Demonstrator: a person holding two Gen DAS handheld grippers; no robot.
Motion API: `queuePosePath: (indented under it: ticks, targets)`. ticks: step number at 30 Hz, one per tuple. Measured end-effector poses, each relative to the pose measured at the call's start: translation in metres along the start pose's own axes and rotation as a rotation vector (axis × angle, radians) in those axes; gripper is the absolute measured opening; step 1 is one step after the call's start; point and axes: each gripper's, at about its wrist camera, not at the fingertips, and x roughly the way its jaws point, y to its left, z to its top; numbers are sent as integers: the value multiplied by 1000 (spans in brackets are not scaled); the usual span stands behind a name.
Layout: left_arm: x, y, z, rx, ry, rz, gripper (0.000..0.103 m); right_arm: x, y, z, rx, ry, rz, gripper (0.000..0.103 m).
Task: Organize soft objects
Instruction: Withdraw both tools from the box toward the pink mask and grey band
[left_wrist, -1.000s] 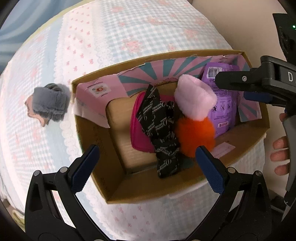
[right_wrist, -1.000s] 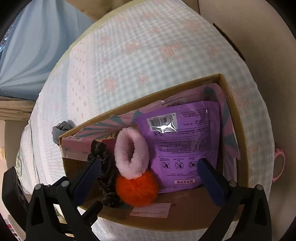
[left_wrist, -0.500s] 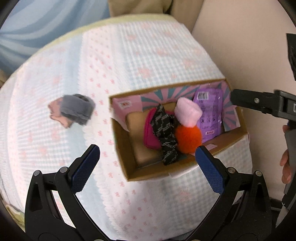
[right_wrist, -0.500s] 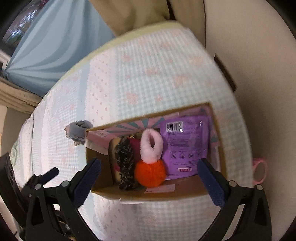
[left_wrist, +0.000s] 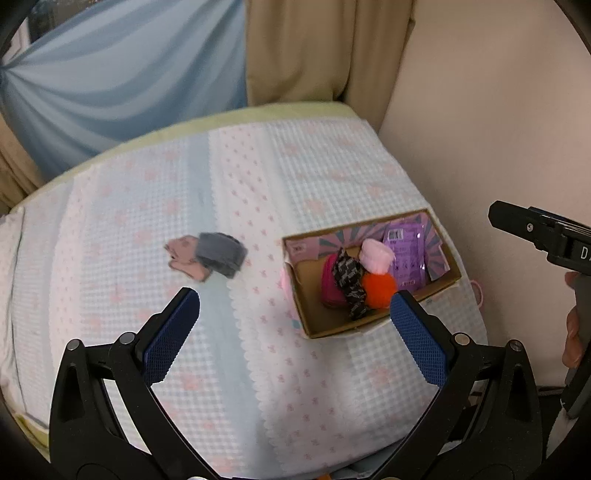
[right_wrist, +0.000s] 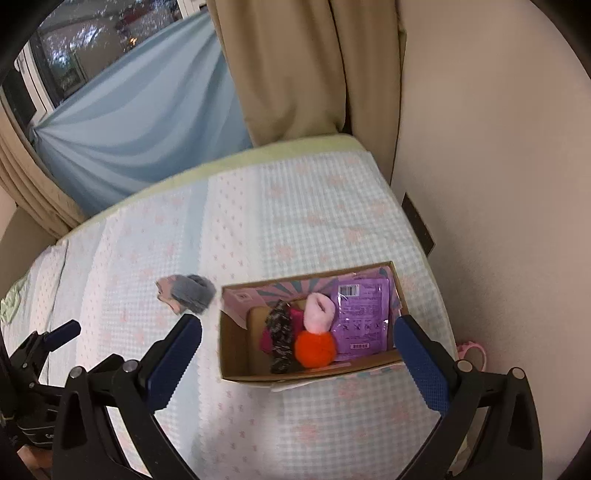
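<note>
Hovering with jaws apart and empty, the left gripper (left_wrist: 293, 325) and right gripper (right_wrist: 297, 352) leave one step: the grey sock bundle (left_wrist: 208, 255), left of frame centre on the bed (left_wrist: 332, 170), needs carrying to the cardboard box (left_wrist: 306, 317).

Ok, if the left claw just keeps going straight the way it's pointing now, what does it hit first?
Probably bare bedspread, in the gap between the grey sock bundle and the cardboard box. The left claw is open and empty; depth is hard to judge.
</note>
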Motion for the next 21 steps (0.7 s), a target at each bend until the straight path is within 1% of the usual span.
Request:
queuePosePath:
  ticks: [3, 7, 12, 16, 21]
  targets:
    - [-26, 17, -4, -9, -40, 6, 103, -21, 14, -4, 28, -37, -3, 103]
    - [-58, 42, -11, -30, -99, 3, 103, -40, 36, -9, 12, -86, -10, 103]
    - [-71, 73, -16, -44, -130, -3, 103, -53, 64, -14, 0, -142, 27, 103]
    - [-72, 106, -19, -48, -143, -3, 103, -46, 96, -14, -51, -152, 42, 103]
    - [-52, 149, -17, -21, -136, 14, 103, -12, 131, -12, -77, -128, 88, 103]
